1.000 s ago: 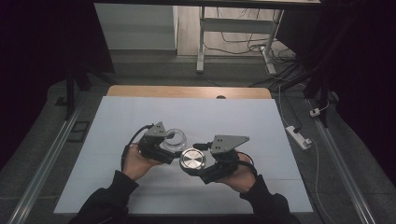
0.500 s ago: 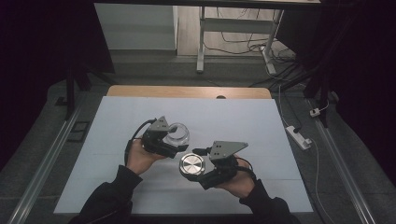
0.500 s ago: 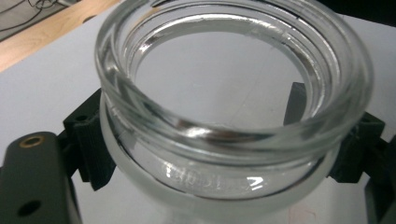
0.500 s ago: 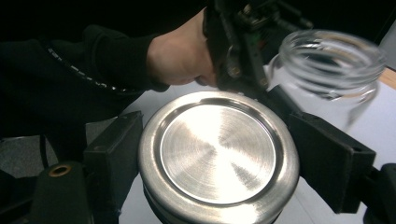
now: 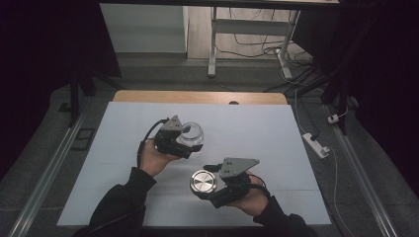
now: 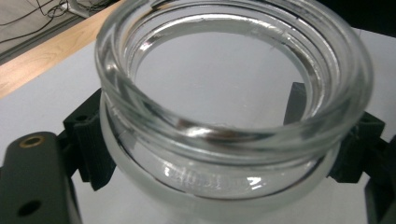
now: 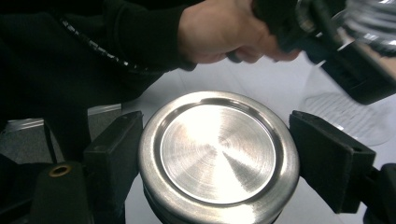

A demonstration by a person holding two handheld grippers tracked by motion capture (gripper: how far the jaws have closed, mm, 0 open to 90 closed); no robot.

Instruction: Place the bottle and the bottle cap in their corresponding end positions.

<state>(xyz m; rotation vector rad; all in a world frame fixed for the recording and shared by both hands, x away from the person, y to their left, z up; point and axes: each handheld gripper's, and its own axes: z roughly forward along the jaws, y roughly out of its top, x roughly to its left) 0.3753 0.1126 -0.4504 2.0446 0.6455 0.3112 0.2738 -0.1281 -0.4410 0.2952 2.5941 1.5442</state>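
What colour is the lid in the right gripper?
Brushed silver metal lid, clearest in the right gripper view.

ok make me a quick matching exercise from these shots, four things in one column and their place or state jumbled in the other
Things:
1. glass jar
2. metal lid
3. wooden strip
4. white power strip

Places or states:
A. lies on the floor to the right of the table
B. runs along the table's far edge
C. clamped in the left gripper, mouth open
D. clamped in the right gripper, off the jar

Pairs: 1-C, 2-D, 3-B, 4-A
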